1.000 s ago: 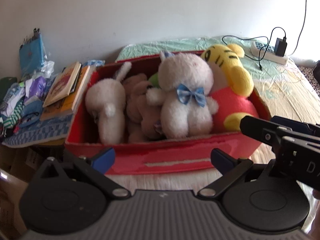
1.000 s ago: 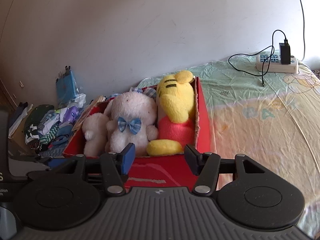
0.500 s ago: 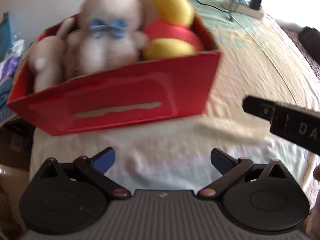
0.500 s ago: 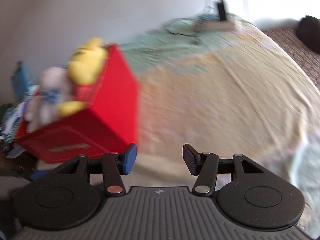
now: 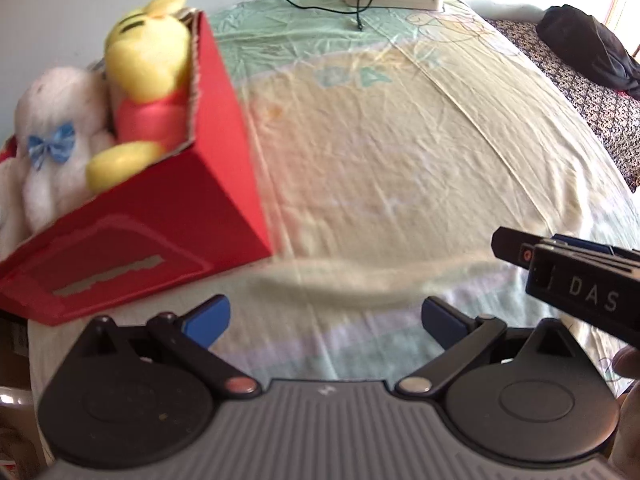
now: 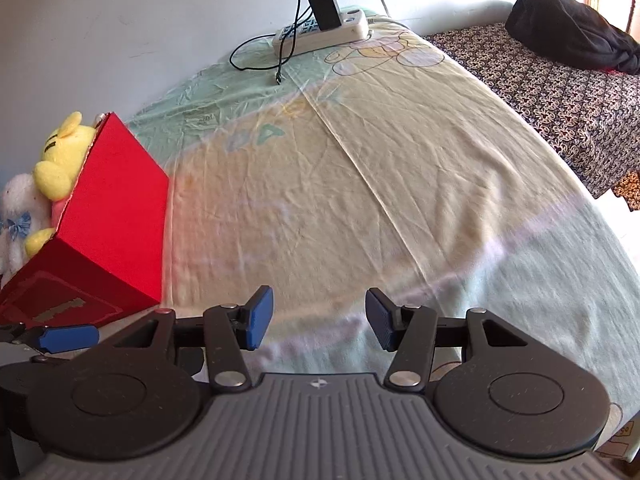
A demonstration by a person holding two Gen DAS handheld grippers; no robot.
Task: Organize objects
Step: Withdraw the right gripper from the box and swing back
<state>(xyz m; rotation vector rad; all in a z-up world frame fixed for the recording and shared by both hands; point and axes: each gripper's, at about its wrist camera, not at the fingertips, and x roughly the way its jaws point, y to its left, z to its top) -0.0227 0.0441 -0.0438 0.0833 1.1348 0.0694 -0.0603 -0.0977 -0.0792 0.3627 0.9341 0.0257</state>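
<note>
A sheeted bed (image 6: 400, 184) carries a red box (image 6: 116, 216) and power strip (image 6: 324, 32).

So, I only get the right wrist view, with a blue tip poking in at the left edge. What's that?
Observer: One finger of the left gripper; its own view shows the jaws open, nothing between them, bedsheet beyond.
Operator: And the yellow toy's body?
Observer: The yellow toy has a red body, against the red box's corrugated end wall.
Operator: Any hand in sight?
Observer: A fingertip shows at the left view's right edge.
</note>
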